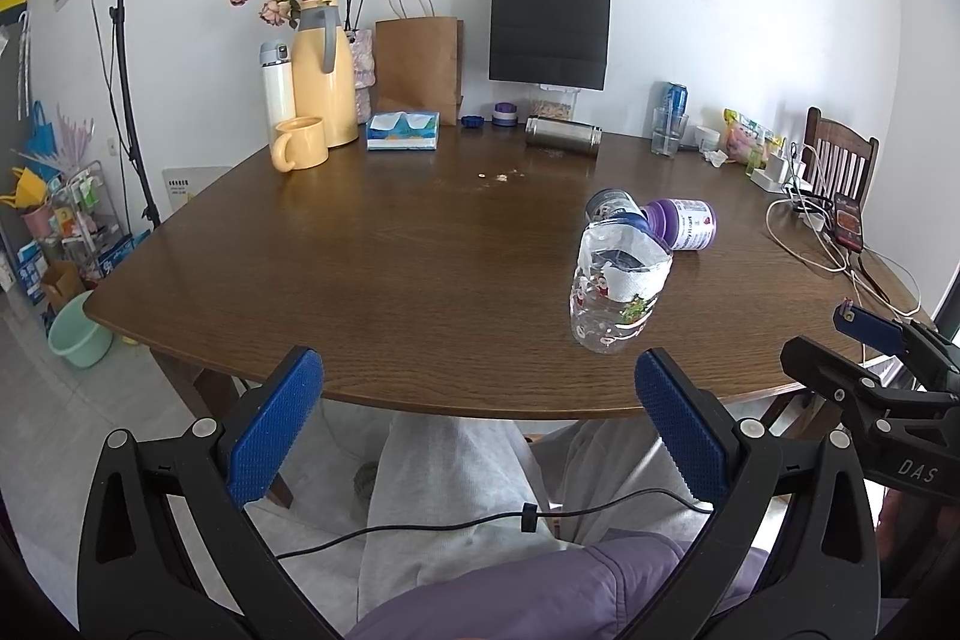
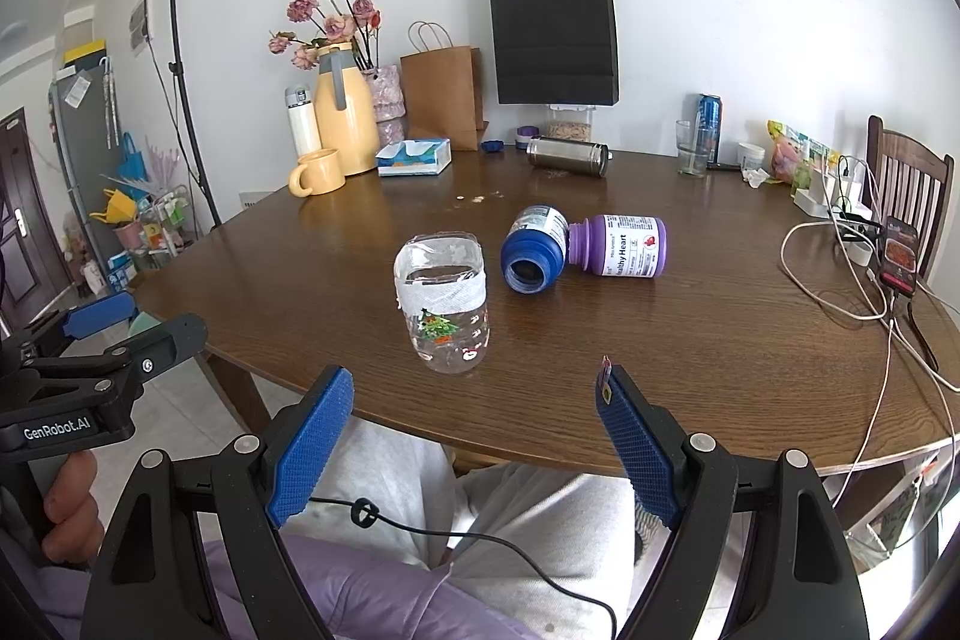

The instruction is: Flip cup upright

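The cup point(image 2: 444, 301) is clear, thin plastic, roughly squared with rounded corners, wrapped by a white paper band and printed with small festive figures. It stands on its base on the dark wood-grain table point(image 2: 690, 358), near the front edge, its open mouth upward. Just behind the cup and to its right lie two toppled bottles: a blue bottle point(image 2: 534, 250) with its round mouth facing the camera, and a purple bottle point(image 2: 624, 244) with a white label, the two touching at their necks.

The right claw point(image 2: 477, 442) hangs below and in front of the cup, off the table's edge, released, its blue knurled pads spread wide with nothing between them. The left claw point(image 1: 480, 424) sits left of the cup and equally low, also spread apart and empty; from its view the cup leans through fisheye distortion and hides part of the blue bottle.

A hand point(image 2: 69, 496) grips the left claw's handle at the frame edge, mostly cut off. Grey trousers and a lilac sleeve fill the space under both claws.
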